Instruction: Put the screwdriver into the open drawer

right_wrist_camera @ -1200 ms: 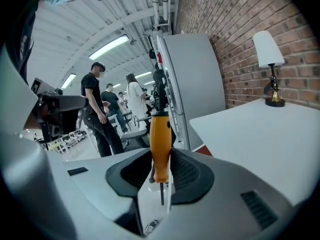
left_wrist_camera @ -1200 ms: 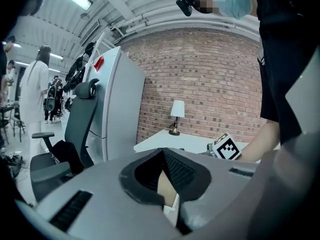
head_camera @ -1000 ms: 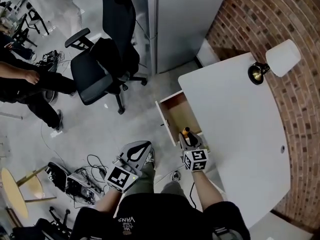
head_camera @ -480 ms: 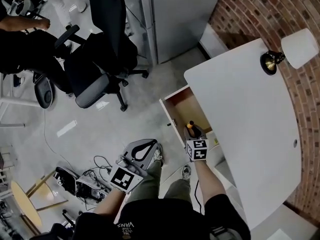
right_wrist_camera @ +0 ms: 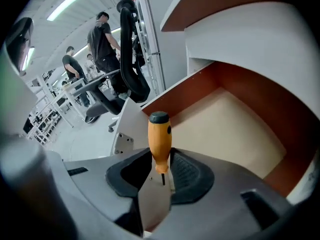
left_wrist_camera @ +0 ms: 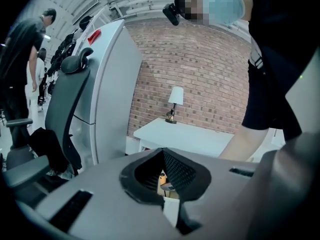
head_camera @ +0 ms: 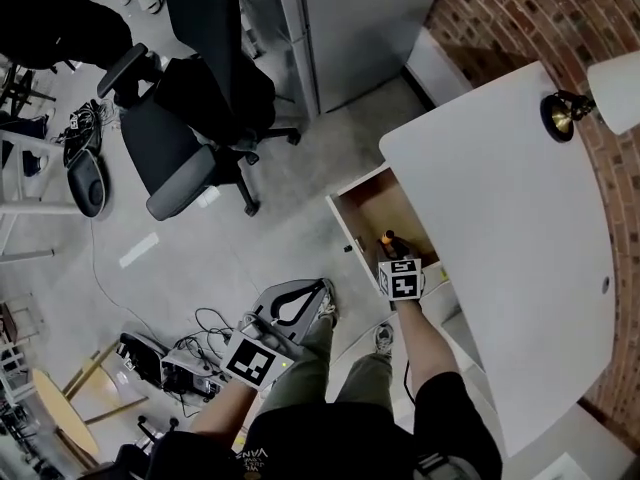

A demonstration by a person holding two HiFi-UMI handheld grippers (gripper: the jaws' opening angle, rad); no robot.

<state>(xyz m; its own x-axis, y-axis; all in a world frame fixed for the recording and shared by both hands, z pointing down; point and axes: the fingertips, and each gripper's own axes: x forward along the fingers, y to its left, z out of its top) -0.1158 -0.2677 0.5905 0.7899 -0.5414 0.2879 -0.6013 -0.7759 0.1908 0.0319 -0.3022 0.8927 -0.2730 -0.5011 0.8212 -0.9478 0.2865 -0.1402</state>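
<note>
The screwdriver (right_wrist_camera: 160,139) has an orange handle with a black cap and stands up between the jaws of my right gripper (right_wrist_camera: 161,173), which is shut on it near the shaft. In the head view that gripper (head_camera: 396,260) hangs over the open drawer (head_camera: 372,206), with the screwdriver (head_camera: 387,239) poking out ahead over the drawer's wooden floor (right_wrist_camera: 225,124). My left gripper (head_camera: 283,308) is held low at the left, over the floor by the person's leg. Its jaws are shut with nothing between them (left_wrist_camera: 163,176).
The white desk (head_camera: 520,228) carries a lamp (head_camera: 592,93) at its far corner, against a brick wall. A black office chair (head_camera: 195,118) and a grey cabinet (head_camera: 350,23) stand beyond the drawer. Cables and boxes (head_camera: 165,363) lie on the floor at left. People stand further back.
My right gripper has carried the screwdriver forward, from the drawer's near edge to over its inside. The left gripper stays where it was, shut. The head view has shifted slightly.
</note>
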